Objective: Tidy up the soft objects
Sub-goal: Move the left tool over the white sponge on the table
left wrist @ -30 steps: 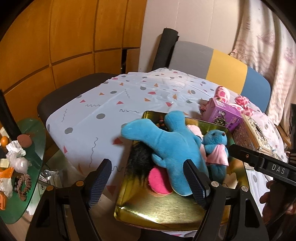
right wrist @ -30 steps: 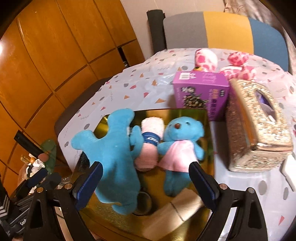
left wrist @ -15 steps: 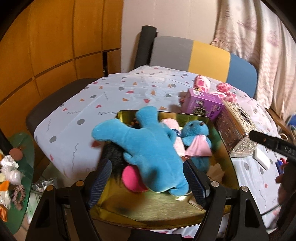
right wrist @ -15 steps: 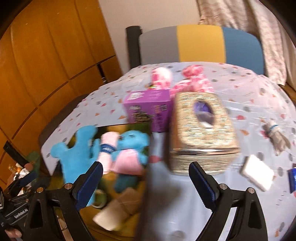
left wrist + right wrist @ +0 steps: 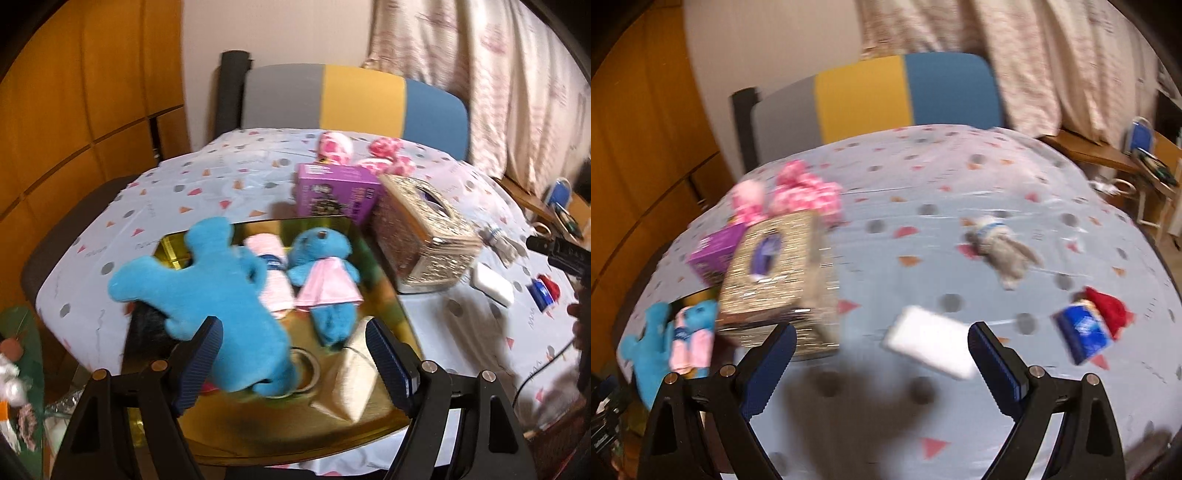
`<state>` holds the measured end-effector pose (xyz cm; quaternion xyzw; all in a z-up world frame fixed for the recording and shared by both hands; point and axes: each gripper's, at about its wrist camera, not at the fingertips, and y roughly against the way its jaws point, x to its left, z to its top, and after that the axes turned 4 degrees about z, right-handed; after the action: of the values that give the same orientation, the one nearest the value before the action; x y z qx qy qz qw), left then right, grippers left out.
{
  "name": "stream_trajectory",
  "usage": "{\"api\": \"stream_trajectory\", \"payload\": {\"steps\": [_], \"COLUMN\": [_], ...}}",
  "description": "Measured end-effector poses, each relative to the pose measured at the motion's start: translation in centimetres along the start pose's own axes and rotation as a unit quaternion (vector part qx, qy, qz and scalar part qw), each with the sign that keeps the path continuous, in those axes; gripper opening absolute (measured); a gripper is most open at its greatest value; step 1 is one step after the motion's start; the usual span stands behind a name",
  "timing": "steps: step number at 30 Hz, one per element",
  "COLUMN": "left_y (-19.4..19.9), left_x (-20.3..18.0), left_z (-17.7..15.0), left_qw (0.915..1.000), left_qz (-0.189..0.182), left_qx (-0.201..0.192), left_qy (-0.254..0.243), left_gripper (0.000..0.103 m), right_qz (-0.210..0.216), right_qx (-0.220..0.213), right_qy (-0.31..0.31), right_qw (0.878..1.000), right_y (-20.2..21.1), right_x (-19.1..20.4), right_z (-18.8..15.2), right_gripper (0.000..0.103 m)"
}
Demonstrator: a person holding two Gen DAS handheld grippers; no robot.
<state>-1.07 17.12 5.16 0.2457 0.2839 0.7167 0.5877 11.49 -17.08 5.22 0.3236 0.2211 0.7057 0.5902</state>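
We find both sets of jaws spread and empty. Left gripper (image 5: pixel 293 354): blue plush (image 5: pixel 207 291) in gold tray (image 5: pixel 258 435) ahead. Right gripper (image 5: pixel 882 363): grey plush (image 5: pixel 1001 251) well beyond, on the surface (image 5: pixel 923 184).

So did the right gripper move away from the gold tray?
Yes. The right gripper swung to the right: the tissue box slid from its right side to its left, and the white pad now lies between its open fingers.

Plush toys (image 5: pixel 221 295) in tray (image 5: pixel 384 266)
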Motion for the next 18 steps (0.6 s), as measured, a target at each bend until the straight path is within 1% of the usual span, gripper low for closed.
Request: {"api": "stream_trajectory", "payload": {"steps": [3, 6, 8, 10, 11, 13, 14, 18], "left_y": [-0.1, -0.4, -0.5, -0.6, -0.6, -0.8, -0.8, -1.0], "left_x": [-1.6, -3.3, -4.6, -5.7, -6.3, -7.6, -8.4, -12.2], "left_z": [0.0, 0.0, 0.0, -0.1, 0.0, 0.0, 0.1, 0.5], "left_qw": [0.9995, 0.9984, 0.9973, 0.9958, 0.9950, 0.9925, 0.9908, 0.9824], "left_qz": [-0.018, -0.033, -0.042, -0.052, -0.057, -0.072, -0.080, -0.113], "left_qx": [0.004, 0.008, 0.012, 0.013, 0.014, 0.018, 0.019, 0.020], "left_qy": [-0.024, -0.044, -0.058, -0.074, -0.081, -0.098, -0.107, -0.147], "left_gripper": [0.080, 0.080, 0.080, 0.080, 0.080, 0.080, 0.080, 0.082], "right_qz": [-0.026, -0.075, -0.112, -0.142, -0.150, -0.133, -0.127, -0.094], "right_qx": [-0.008, -0.029, -0.046, -0.062, -0.063, -0.069, -0.070, -0.062], "right_qy": [-0.033, -0.089, -0.130, -0.176, -0.212, -0.281, -0.301, -0.357], "right_qw": [0.999, 0.993, 0.984, 0.972, 0.964, 0.948, 0.943, 0.927], "right_y": [0.4, 0.9, 1.3, 1.8, 2.0, 2.4, 2.5, 2.4], "right_x": [-3.6, -8.3, -11.4, -14.2, -15.8, -18.2, -19.0, -21.1], "right_z": [0.2, 0.6, 0.5, -0.1, -0.5, -1.3, -1.7, -2.7], "right_gripper": [0.096, 0.096, 0.096, 0.096, 0.096, 0.096, 0.096, 0.096]}}
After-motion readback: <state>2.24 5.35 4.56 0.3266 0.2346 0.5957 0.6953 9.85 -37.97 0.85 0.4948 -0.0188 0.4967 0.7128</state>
